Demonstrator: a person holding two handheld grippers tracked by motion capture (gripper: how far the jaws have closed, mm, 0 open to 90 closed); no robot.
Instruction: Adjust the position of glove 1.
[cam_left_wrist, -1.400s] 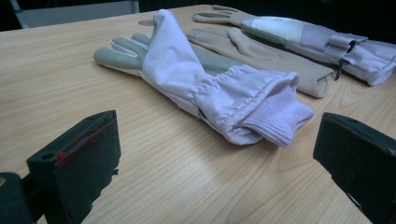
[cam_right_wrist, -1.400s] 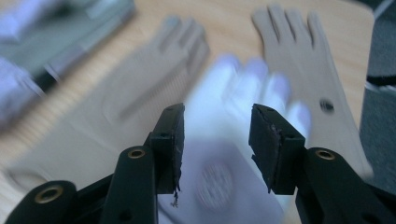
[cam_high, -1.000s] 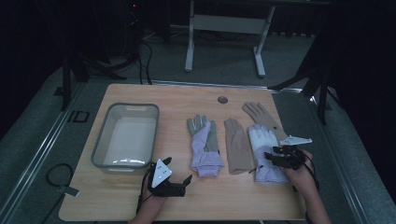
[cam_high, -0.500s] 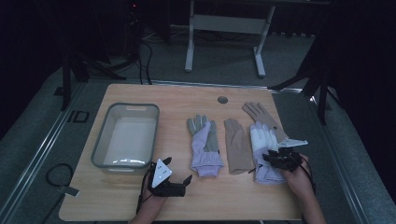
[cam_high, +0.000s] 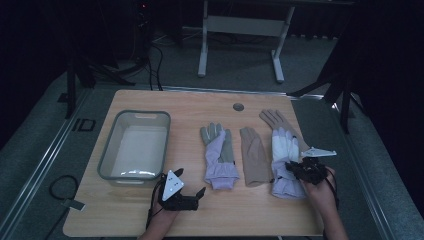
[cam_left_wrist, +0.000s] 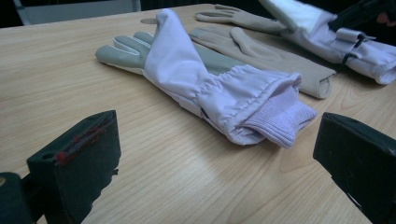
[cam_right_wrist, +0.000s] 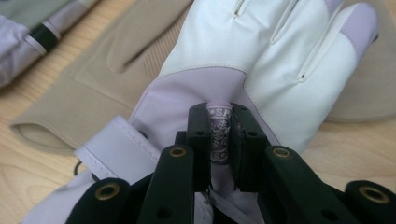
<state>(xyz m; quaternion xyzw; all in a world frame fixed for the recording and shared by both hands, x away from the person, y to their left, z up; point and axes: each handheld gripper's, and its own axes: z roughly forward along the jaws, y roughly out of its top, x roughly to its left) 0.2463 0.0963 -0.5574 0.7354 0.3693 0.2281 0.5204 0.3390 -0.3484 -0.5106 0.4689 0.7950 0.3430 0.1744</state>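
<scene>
Pinching fold of white-lilac glove (cam_right_wrist: 261, 56) between nearly shut jaws of right gripper (cam_right_wrist: 219, 135), which have just been closing. Glove's long axis runs straight ahead of jaws, fingers pointing away, cuff nearest.

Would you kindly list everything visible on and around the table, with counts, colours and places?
Tub: 1, clear grey, table's left.
Grey-lilac glove: 1, table's middle.
Tan gloves: 2, right of middle, one partly under the white glove.
White-lilac glove: 1, table's right, fabric pinched in the right tongs.
Table: 1, light wood, with a round hole at the back.
Metal frame: 1, grey, on the floor behind.
Left tongs: black, open, near edge.
Right tongs: black, shut on the glove.
</scene>
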